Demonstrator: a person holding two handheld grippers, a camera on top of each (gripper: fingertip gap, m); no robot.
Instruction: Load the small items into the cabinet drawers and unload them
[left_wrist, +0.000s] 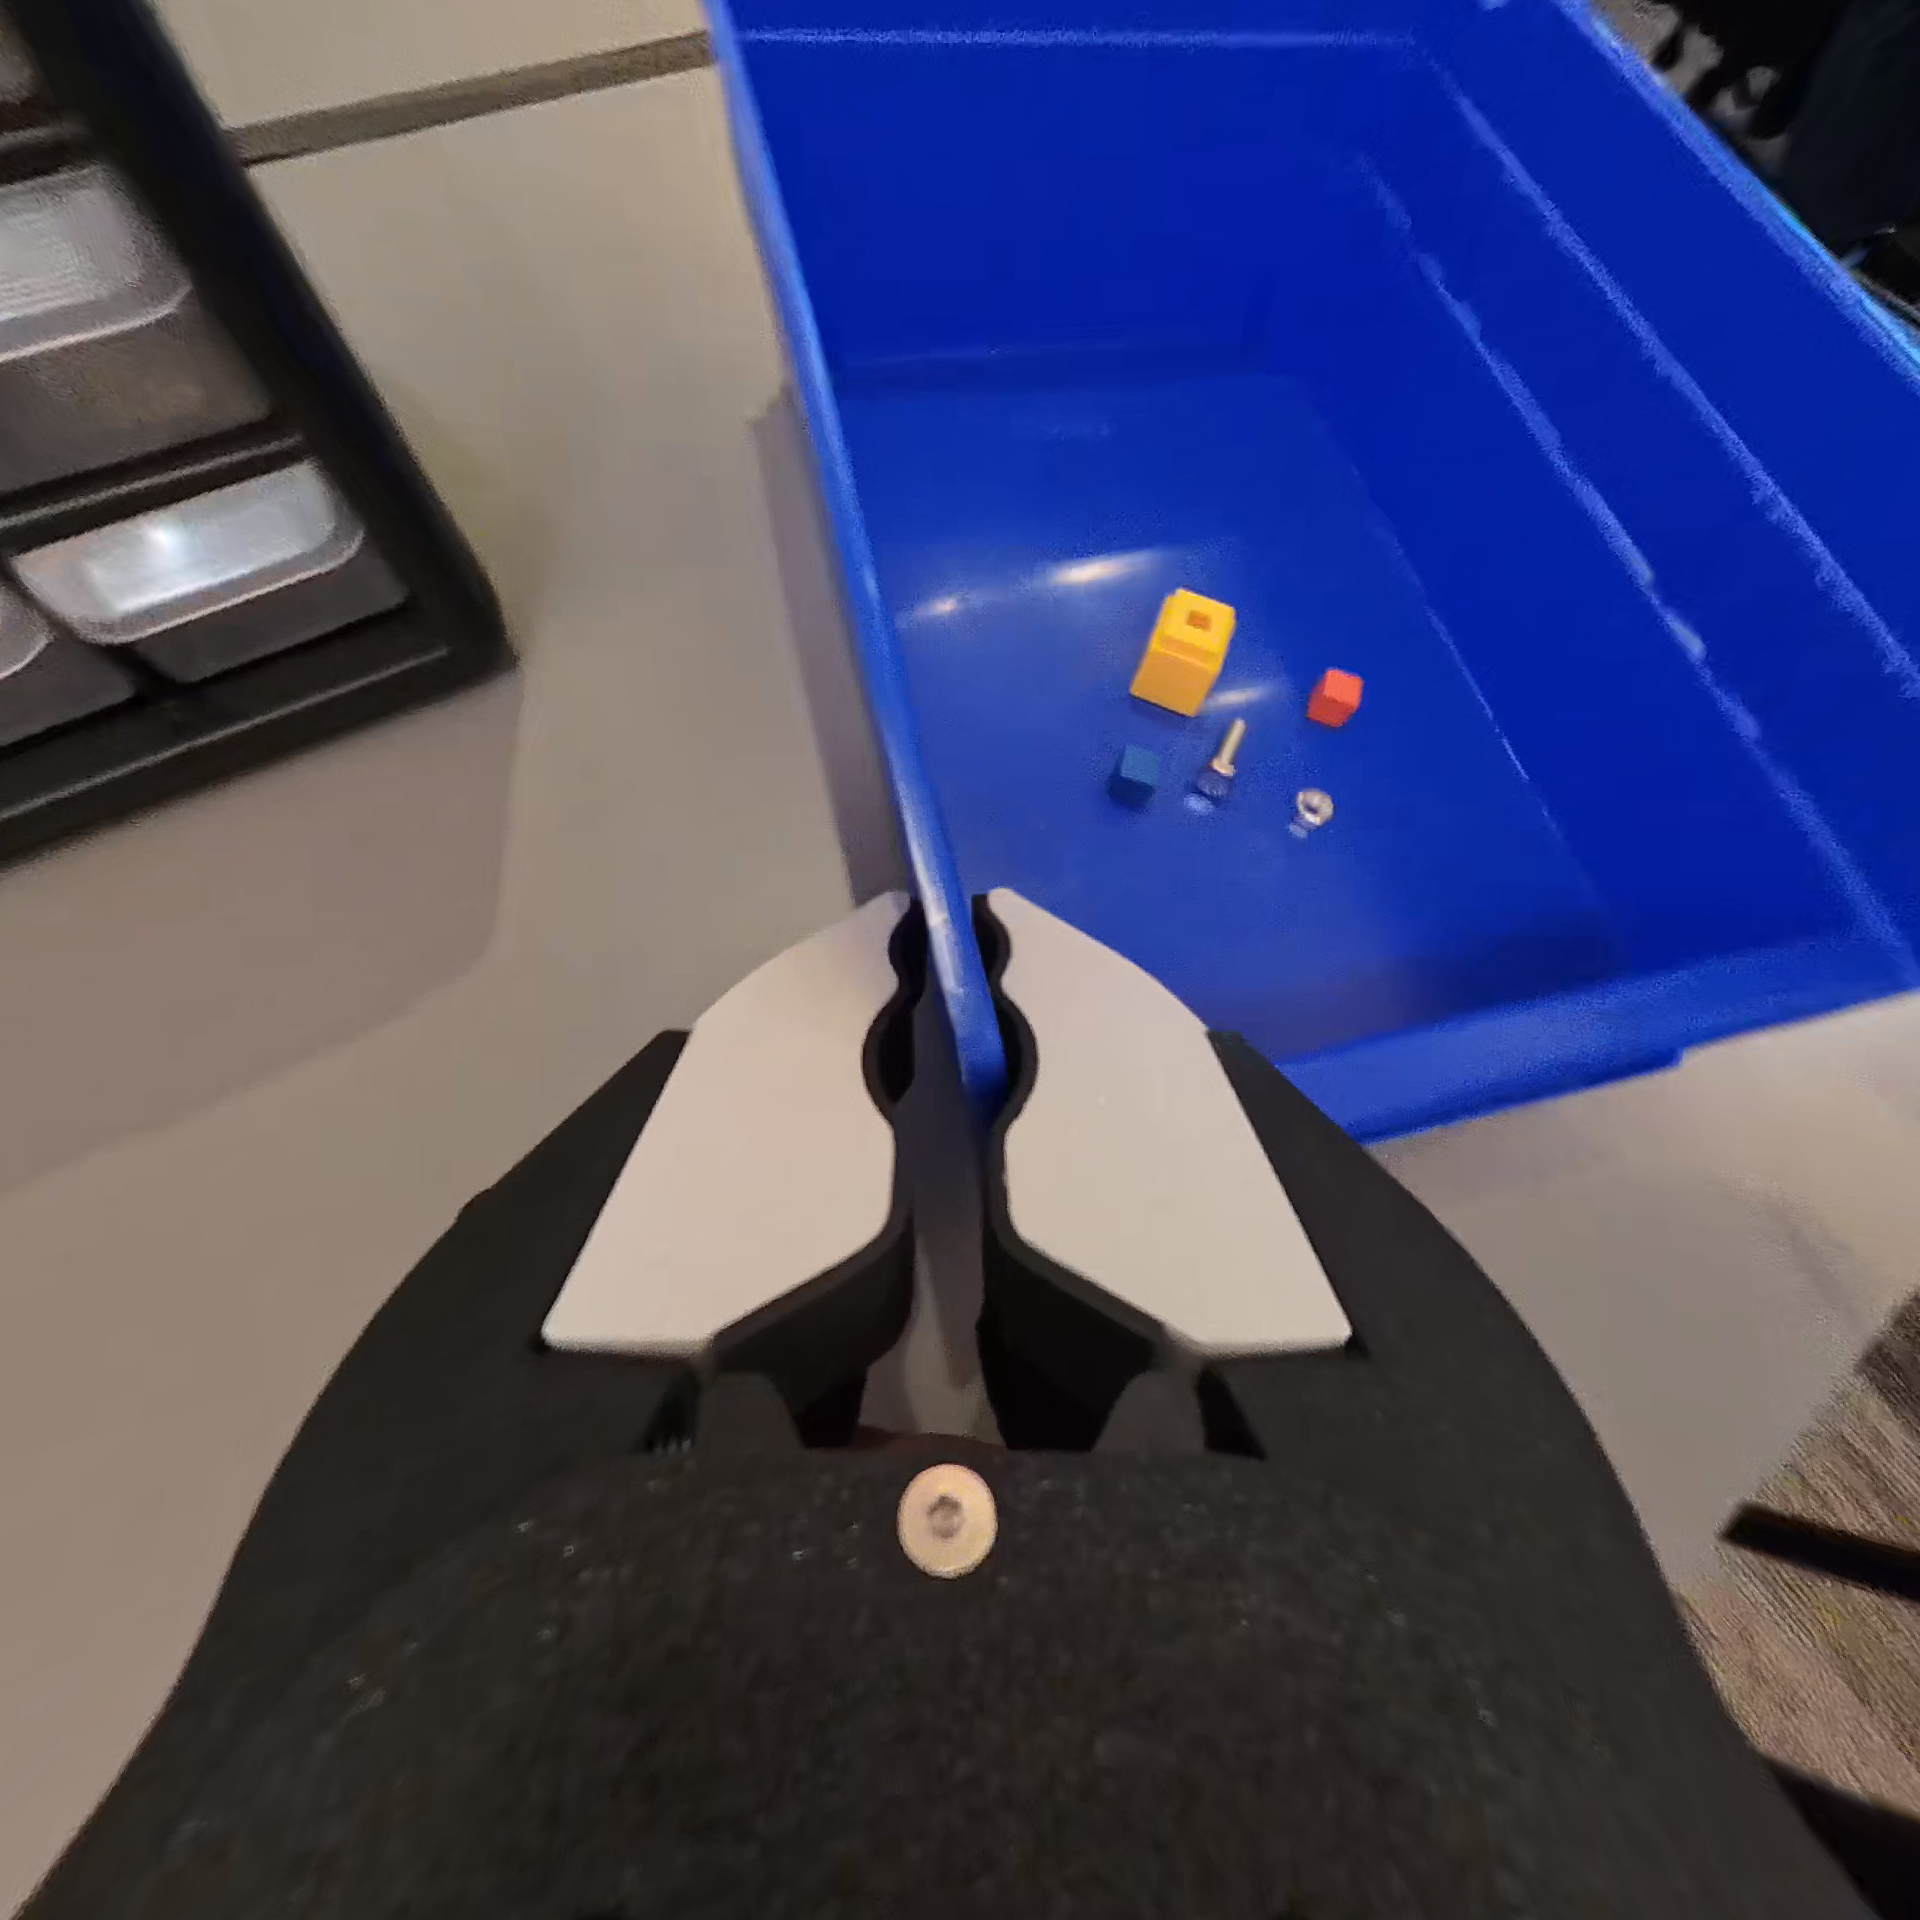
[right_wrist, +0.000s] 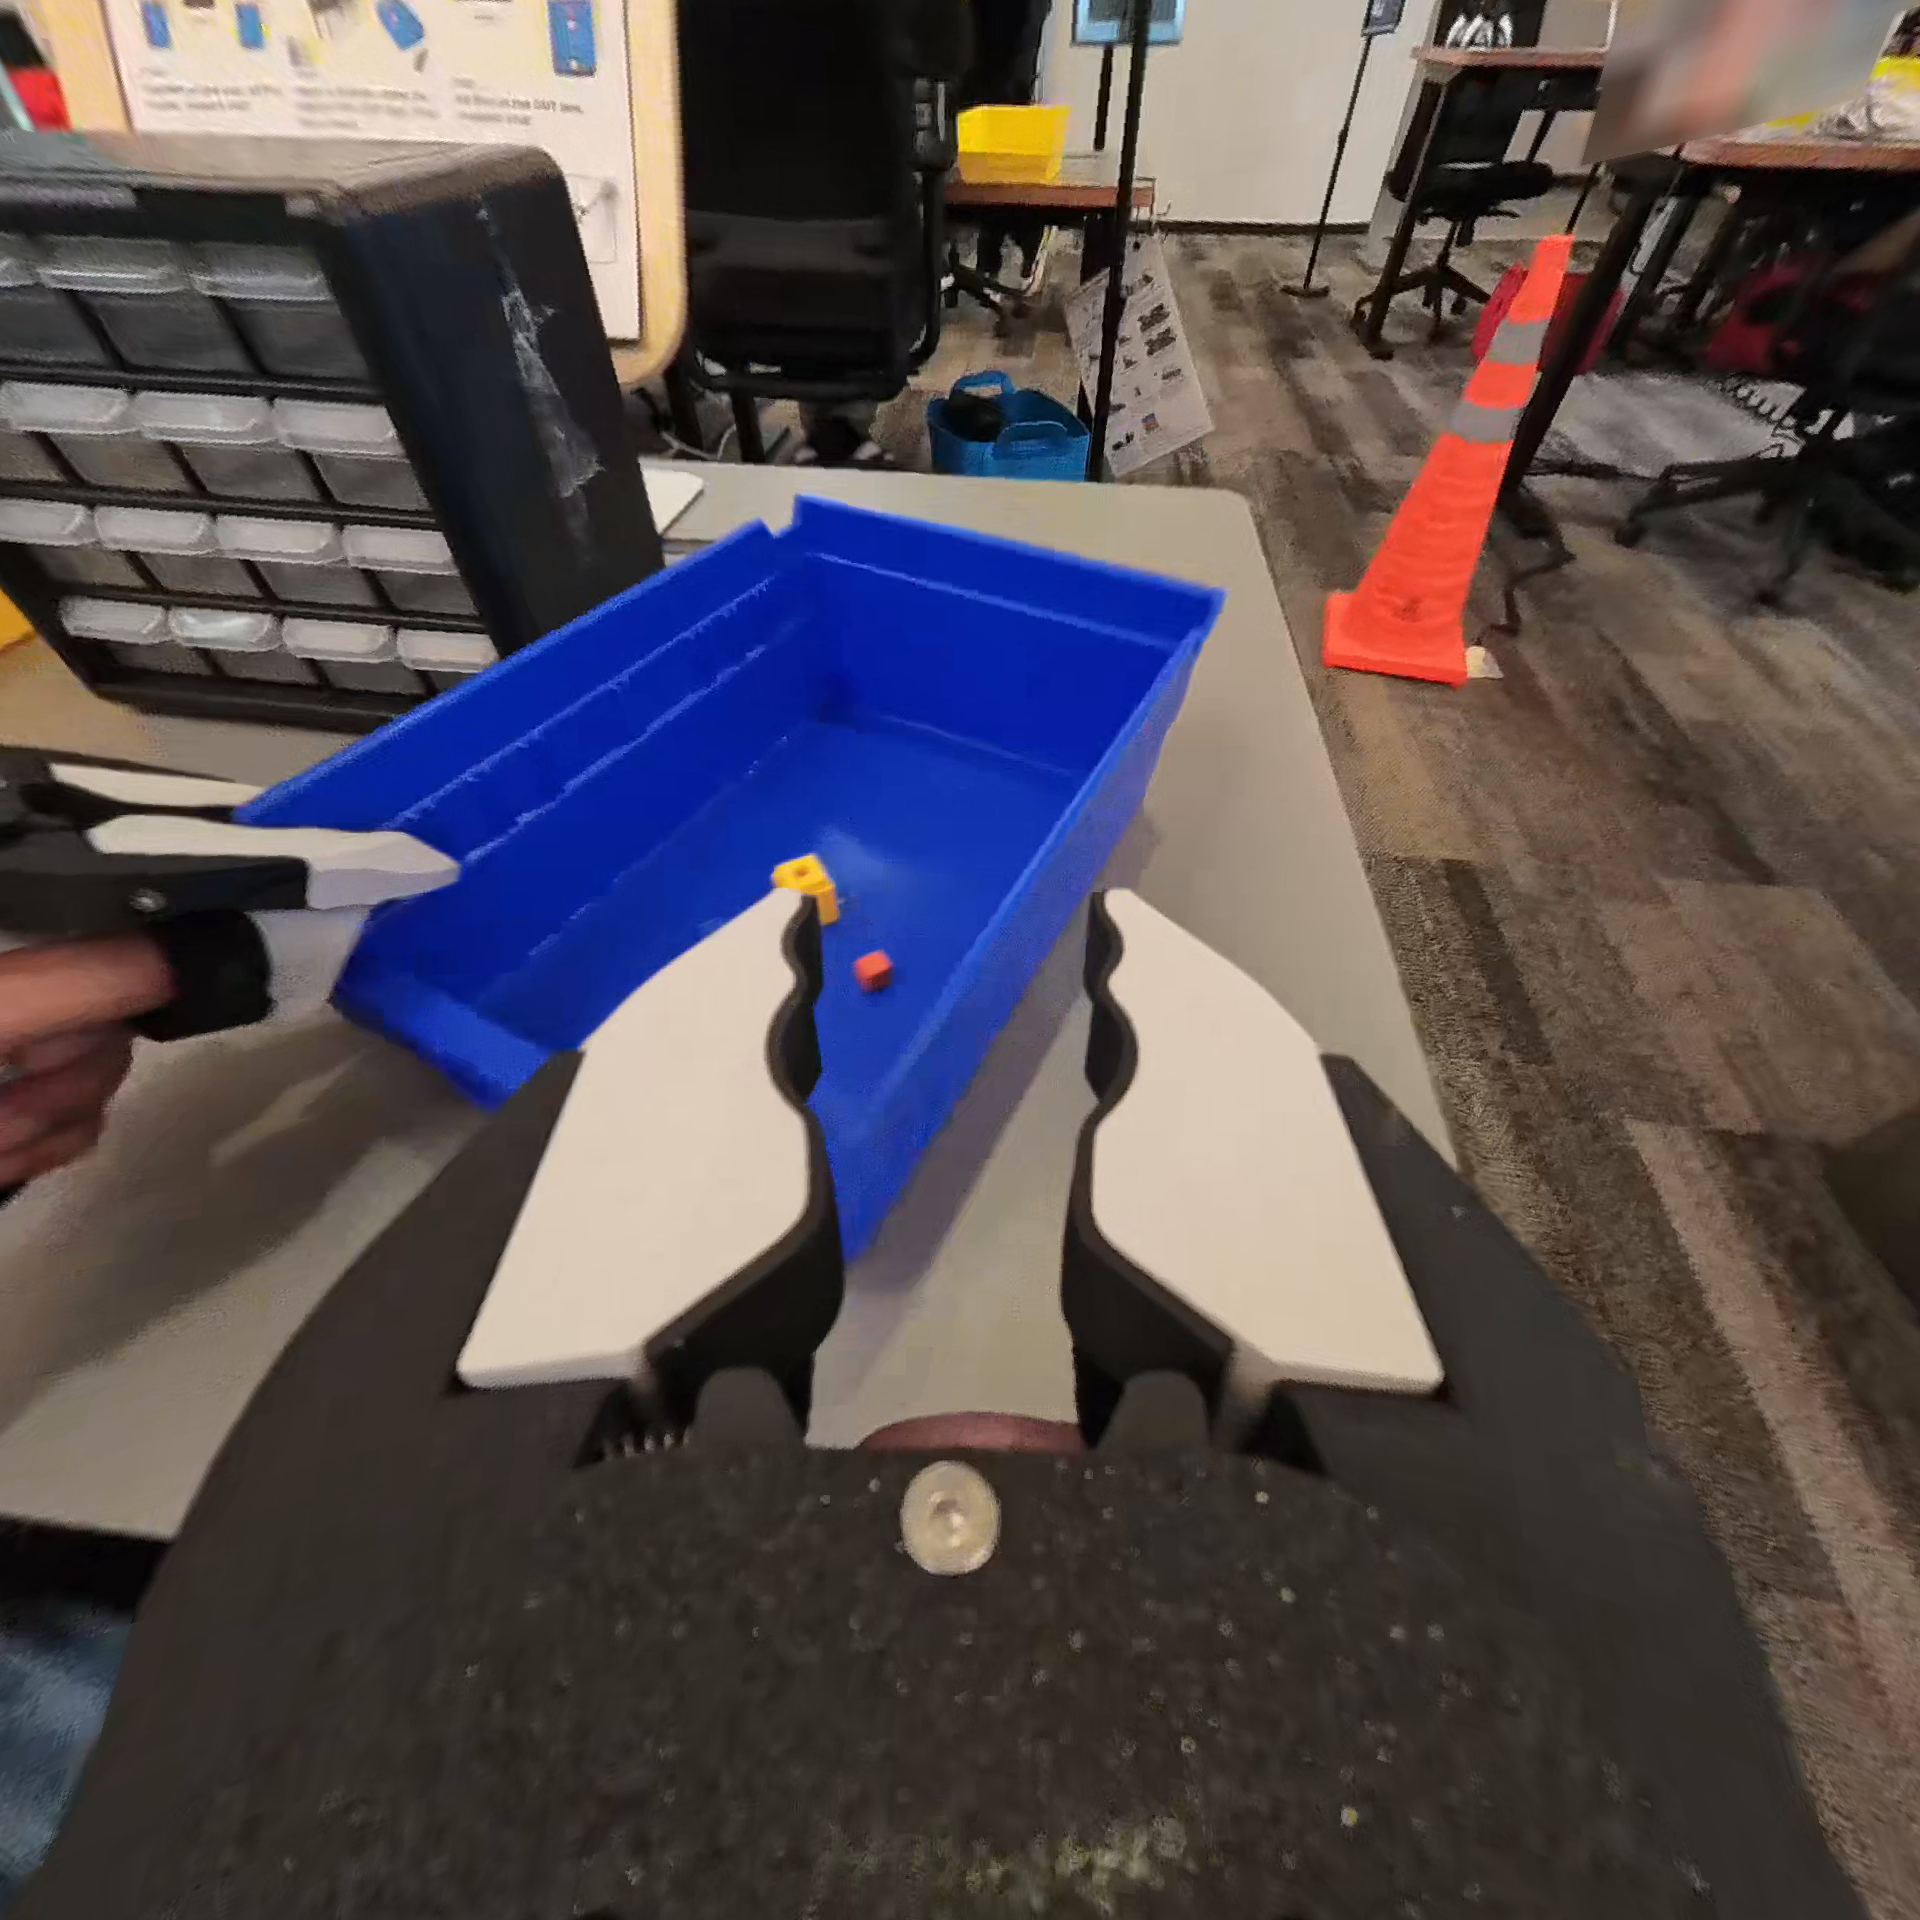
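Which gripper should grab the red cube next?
Probably the right gripper: it's open and aimed over the bin near the red cube. The left gripper is shut on the bin's wall.

Grey carpet floor (right_wrist: 1558, 852), orange cone (right_wrist: 1455, 499), black office chair (right_wrist: 810, 208).

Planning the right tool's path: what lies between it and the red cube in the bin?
In the right wrist view, the blue bin's near side wall stands between the open right tool and the red cube; beyond that wall, only bare bin floor.
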